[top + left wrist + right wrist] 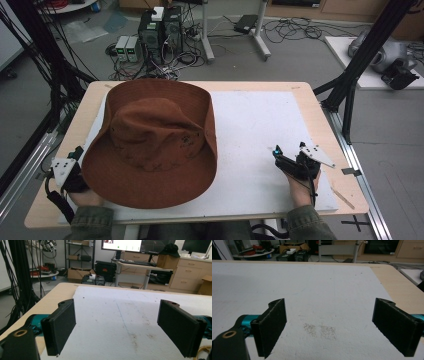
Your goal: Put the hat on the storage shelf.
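Both tongs, left (116, 326) & right (329, 327), gape wide over mat (324, 290); high view adds hat (150, 142).

Brown brimmed hat (150, 142): lies on the left half of the white mat (260, 130), crown up, its brim reaching past the mat's left edge. Wooden table (320, 125): carries the mat. Computer towers (160, 27): on the floor beyond the far edge, amid cables. Monitor (121, 244): far background.

Brown brimmed hat (150, 145), table's left
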The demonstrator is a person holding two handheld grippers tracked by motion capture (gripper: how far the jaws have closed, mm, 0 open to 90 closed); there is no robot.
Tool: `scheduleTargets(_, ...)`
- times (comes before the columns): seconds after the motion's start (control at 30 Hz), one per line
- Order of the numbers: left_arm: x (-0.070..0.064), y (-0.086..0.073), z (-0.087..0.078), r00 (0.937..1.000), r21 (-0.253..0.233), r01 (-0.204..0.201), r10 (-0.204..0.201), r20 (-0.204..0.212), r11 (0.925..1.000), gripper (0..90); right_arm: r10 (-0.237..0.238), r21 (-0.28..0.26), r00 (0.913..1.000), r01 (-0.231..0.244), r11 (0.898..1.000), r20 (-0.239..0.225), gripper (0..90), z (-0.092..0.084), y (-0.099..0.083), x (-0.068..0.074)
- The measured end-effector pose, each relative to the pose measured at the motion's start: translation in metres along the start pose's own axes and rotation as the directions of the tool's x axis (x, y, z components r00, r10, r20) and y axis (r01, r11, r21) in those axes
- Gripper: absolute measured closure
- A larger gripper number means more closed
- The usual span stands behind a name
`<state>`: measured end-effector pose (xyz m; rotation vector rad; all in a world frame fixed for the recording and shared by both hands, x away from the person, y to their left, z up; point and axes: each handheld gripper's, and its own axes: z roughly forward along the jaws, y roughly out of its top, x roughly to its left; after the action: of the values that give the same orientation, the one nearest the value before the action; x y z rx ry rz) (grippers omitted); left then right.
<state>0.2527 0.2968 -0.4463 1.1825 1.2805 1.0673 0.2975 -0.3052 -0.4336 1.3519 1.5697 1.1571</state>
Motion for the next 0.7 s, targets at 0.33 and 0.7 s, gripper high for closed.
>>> scheduleTargets(0.33,0.0015,-0.0001,-0.0018,1.0,-0.005,0.003,-0.003,-0.001,1.0,15.5,-0.006,0.007,1.0,0.006,1.0,-0.008,11.6,0.0018,-0.0002,0.0034)
scheduleTargets(0.7,0.0008,-0.0008,-0.0003,1.0,-0.001,0.005,-0.005,0.005,1.0,15.5,-0.005,0.018,0.9998,0.005,1.0,-0.017,11.6,0.0033,-0.0024,0.0055)
